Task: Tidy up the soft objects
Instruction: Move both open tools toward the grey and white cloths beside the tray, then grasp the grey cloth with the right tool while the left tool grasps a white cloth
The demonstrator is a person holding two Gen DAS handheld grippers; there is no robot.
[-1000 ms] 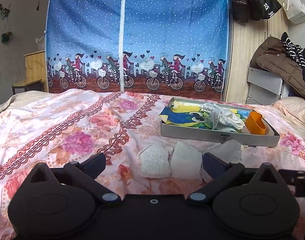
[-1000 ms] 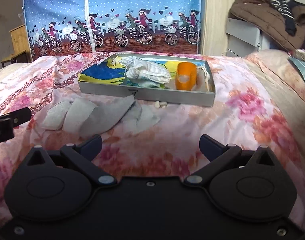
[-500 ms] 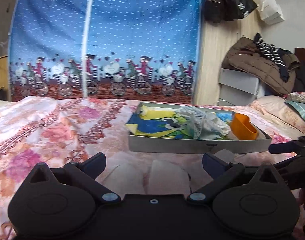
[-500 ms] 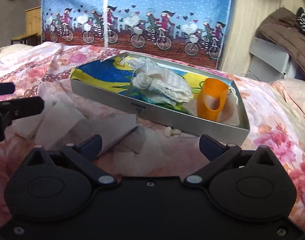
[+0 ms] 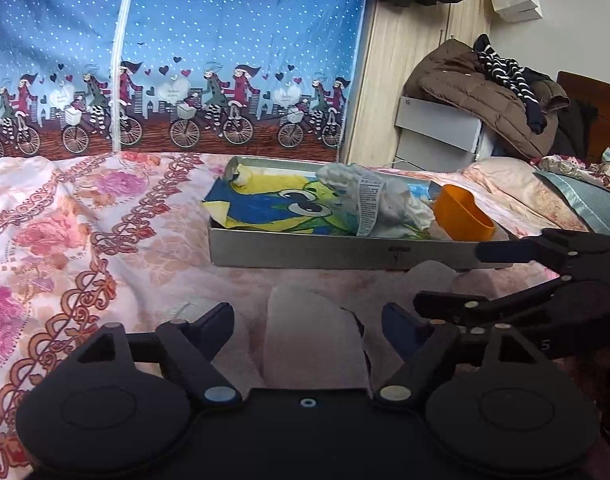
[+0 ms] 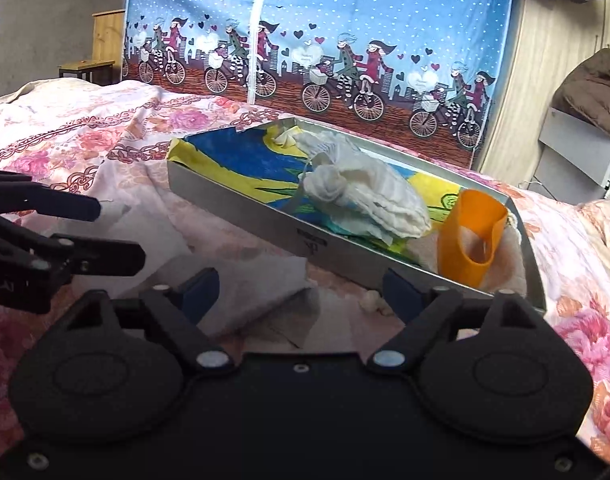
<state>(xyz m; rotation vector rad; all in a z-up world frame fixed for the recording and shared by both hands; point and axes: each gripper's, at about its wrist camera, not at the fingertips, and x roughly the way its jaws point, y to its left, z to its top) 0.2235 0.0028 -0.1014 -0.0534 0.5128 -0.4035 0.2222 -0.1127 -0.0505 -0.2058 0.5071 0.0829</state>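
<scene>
Pale cloth pieces [image 5: 313, 332] lie flat on the floral bedspread [image 5: 65, 240], just in front of the near wall of the grey tray [image 5: 305, 250], which already holds a crumpled white cloth [image 5: 385, 204], an orange cup [image 5: 461, 218] and a blue-and-yellow printed fabric [image 5: 265, 208].

Relation that matters: in your left wrist view one rounded piece sits directly between the jaws of the left gripper [image 5: 307, 322], its long axis running away from you toward the tray, roughly along the line the fingers point. Its near end is hidden under the gripper body.

Right wrist view: a folded, greyish piece [image 6: 257, 288] lies between the jaws of the right gripper [image 6: 301, 286], offset toward the left finger, with its long axis slanting from lower left to upper right. A small white scrap [image 6: 371, 302] lies beside it near the tray wall.

Jaws: both sets are closing, cloth between them, pads not yet pressing on it as far as you can see. The fabric is thin and blurred at the fingertips, so contact is probably not made, but you cannot be sure.

Each hand is nearer its own piece; the two grippers sit close side by side, so watch for the fingers fouling each other.
</scene>
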